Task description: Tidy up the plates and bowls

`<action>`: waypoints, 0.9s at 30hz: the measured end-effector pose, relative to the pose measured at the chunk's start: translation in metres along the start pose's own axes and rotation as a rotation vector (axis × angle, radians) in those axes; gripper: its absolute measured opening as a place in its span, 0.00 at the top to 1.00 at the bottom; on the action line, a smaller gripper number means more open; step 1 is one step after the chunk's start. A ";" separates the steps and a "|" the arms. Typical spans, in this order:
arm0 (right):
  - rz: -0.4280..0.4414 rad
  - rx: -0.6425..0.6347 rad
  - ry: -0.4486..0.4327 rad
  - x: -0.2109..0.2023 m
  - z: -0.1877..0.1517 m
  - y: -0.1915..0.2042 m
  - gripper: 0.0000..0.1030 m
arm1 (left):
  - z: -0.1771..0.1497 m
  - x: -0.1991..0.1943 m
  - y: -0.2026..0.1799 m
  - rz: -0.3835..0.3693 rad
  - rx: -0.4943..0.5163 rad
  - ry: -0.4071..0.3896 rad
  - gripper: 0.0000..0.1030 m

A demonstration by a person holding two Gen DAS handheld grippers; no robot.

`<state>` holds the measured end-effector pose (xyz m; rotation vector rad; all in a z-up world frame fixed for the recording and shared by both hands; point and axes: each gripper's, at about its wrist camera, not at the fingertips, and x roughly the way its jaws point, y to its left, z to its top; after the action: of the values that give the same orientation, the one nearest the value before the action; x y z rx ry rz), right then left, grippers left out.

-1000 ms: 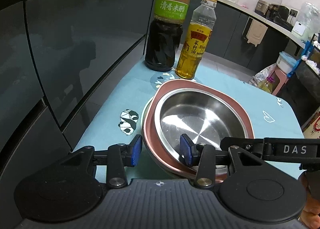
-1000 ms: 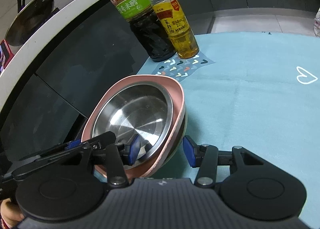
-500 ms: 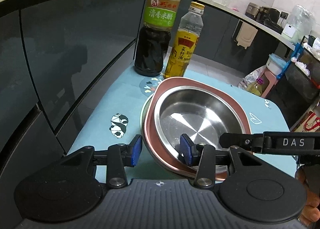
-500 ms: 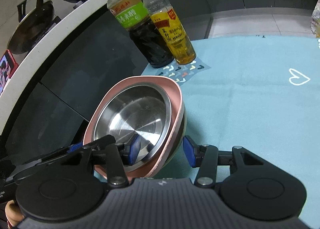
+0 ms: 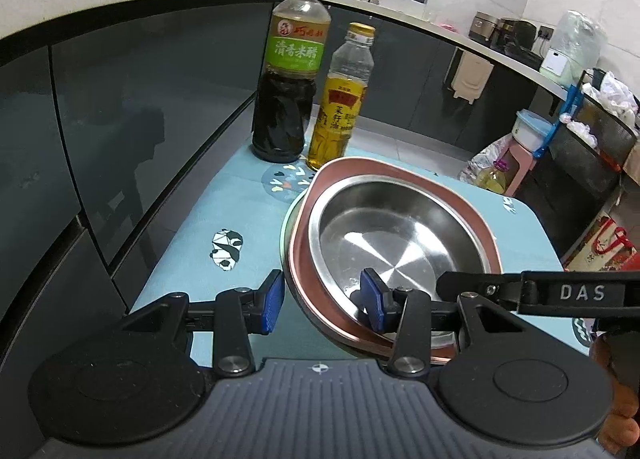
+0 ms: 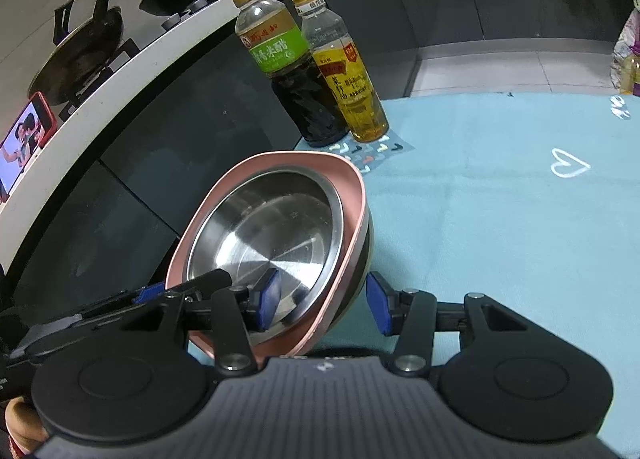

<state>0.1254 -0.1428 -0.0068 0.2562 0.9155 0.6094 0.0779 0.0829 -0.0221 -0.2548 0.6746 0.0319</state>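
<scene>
Our left gripper and right gripper each pinch the rim of a nested stack, one blue pad inside and one outside, from opposite sides. We hold the stack tilted above the light blue mat: a steel bowl, empty, sits inside a pink bowl, and another dish lies underneath. Beyond it on the mat stand a dark vinegar bottle and an oil bottle holding yellow liquid, side by side.

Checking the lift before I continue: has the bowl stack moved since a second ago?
Yes. The bowl stack has risen off the blue mat, and its rim now overlaps the oil bottle.
</scene>
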 end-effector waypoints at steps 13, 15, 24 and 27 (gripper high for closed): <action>-0.042 0.037 -0.041 -0.044 -0.044 0.007 0.73 | -0.033 -0.040 -0.018 -0.058 0.034 0.002 0.62; -0.051 0.048 -0.033 -0.048 -0.049 0.005 0.73 | -0.038 -0.044 -0.020 -0.072 0.040 0.015 0.62; -0.076 0.062 -0.041 -0.065 -0.082 -0.004 0.72 | -0.068 -0.056 -0.035 -0.100 0.089 0.064 0.62; -0.071 0.082 -0.030 -0.067 -0.086 -0.008 0.72 | -0.074 -0.054 -0.037 -0.098 0.087 0.113 0.62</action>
<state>0.0287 -0.1931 -0.0174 0.3046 0.9176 0.5013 -0.0056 0.0320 -0.0353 -0.2068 0.7732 -0.1062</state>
